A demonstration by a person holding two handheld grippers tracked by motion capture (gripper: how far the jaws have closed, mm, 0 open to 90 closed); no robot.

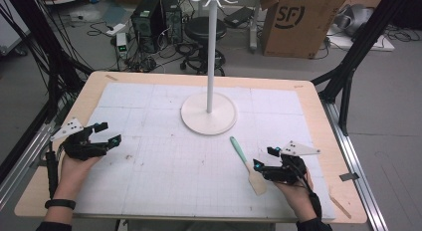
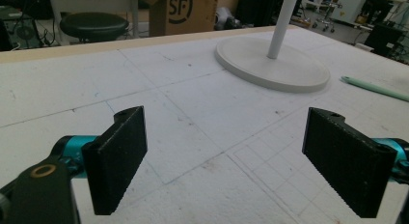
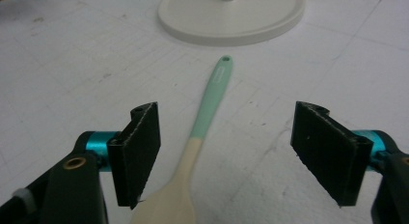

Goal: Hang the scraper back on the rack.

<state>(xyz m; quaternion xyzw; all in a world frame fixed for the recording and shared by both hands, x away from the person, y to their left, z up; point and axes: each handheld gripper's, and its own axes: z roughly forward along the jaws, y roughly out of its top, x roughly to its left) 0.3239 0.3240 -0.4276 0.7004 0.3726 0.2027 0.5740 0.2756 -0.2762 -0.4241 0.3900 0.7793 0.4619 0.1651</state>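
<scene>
Your left hand-held gripper (image 1: 107,133) sits wide open at 9 o'clock on the counter (image 1: 308,99), holding nothing. Your right hand-held gripper (image 1: 263,158) gapes wide at 4 o'clock, straddling the mint-handled cream silicone spatula (image 1: 247,164); white round-based stand (image 1: 208,114) at 12.

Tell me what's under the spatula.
The spatula lies flat on the white gridded mat, which covers the table. Nothing else shows beneath it; the mat directly under it is hidden.

Lab or workshop, computer towers (image 1: 155,17), cable tangles (image 1: 191,52), cardboard box (image 1: 298,22), black rig frame (image 1: 348,71)
</scene>
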